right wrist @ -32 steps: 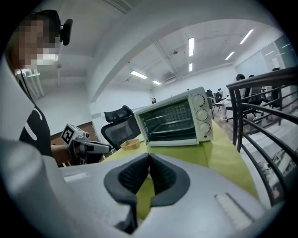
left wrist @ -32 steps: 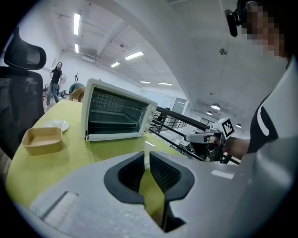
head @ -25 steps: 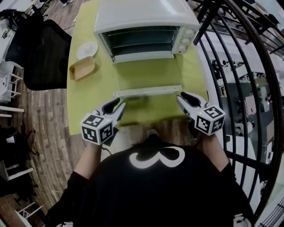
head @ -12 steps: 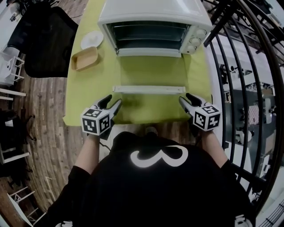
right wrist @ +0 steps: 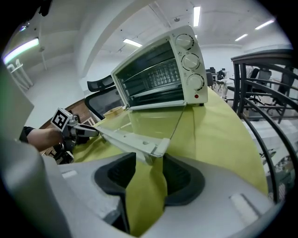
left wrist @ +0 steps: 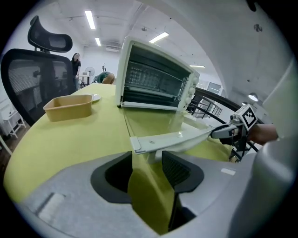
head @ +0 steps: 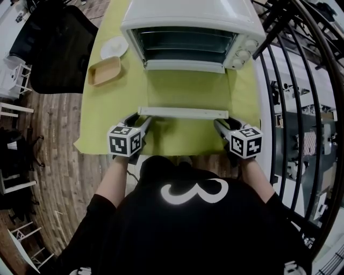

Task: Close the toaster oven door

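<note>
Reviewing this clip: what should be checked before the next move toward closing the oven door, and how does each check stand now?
1. Starting state: ok. The door lies open and flat in front of the oven.
2. Left side placed: ok. The left gripper is at the left end of the handle.
3. Right side placed: ok. The right gripper is at the handle's right end.
4. Jaws ready: ok. Both pairs have just been opening; the handle ends sit at their tips, ungripped.
5. Swing path: ok. The tray and plate sit off to the left.
</note>
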